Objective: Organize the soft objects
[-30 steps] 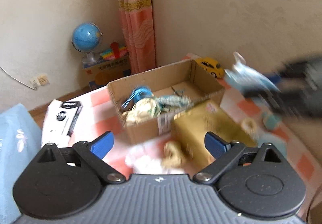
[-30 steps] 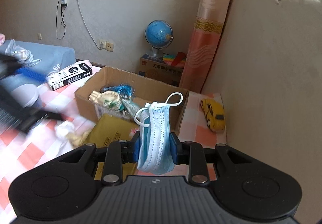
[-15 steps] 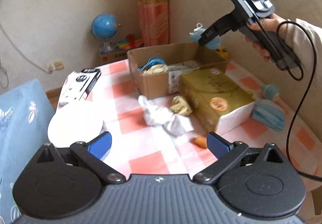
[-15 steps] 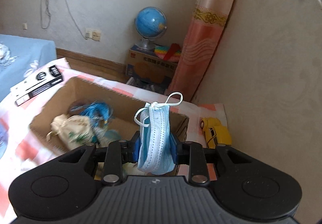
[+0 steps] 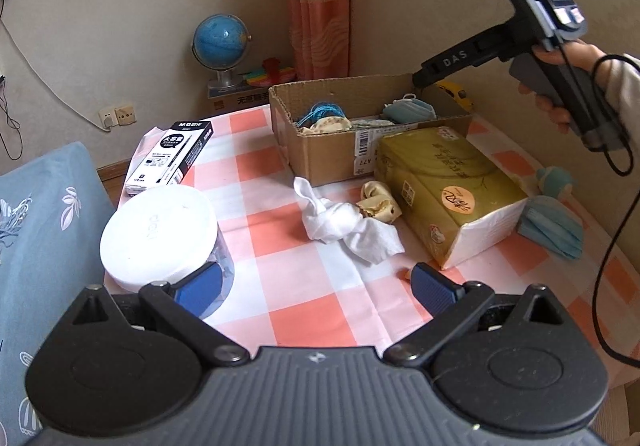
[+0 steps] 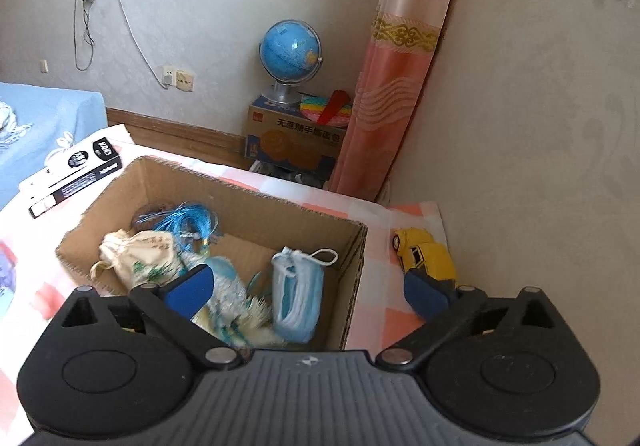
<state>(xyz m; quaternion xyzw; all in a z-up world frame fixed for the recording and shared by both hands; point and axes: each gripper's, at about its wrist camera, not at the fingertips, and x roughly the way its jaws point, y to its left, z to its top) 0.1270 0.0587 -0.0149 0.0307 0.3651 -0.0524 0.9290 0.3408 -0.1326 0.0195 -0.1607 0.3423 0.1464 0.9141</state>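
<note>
A cardboard box (image 6: 240, 197) holds a beige drawstring pouch (image 6: 140, 254), a blue tassel (image 6: 192, 217) and a folded blue face mask (image 6: 298, 298) lying loose at its right end. My right gripper (image 6: 308, 290) hovers over that end, its jaws opening wide with nothing pressed between the pads. In the left wrist view the box (image 5: 320, 149) is at the back, with a crumpled white cloth (image 5: 344, 226) and a beige pouch (image 5: 378, 201) lying in front of it. My left gripper (image 5: 316, 284) hangs open over the checked cloth, short of them.
A tissue pack (image 5: 444, 185) lies right of the box, with a stack of blue masks (image 5: 554, 226) beyond it. At left are a white-lidded tub (image 5: 160, 234), a pen box (image 5: 172, 153) and a blue pillow (image 5: 40, 226). A yellow toy car (image 6: 424, 252) sits by the wall.
My right gripper moved over the box and opened. The blue mask dropped out of its jaws into the box. The left gripper pulled back from the box, then held still.
</note>
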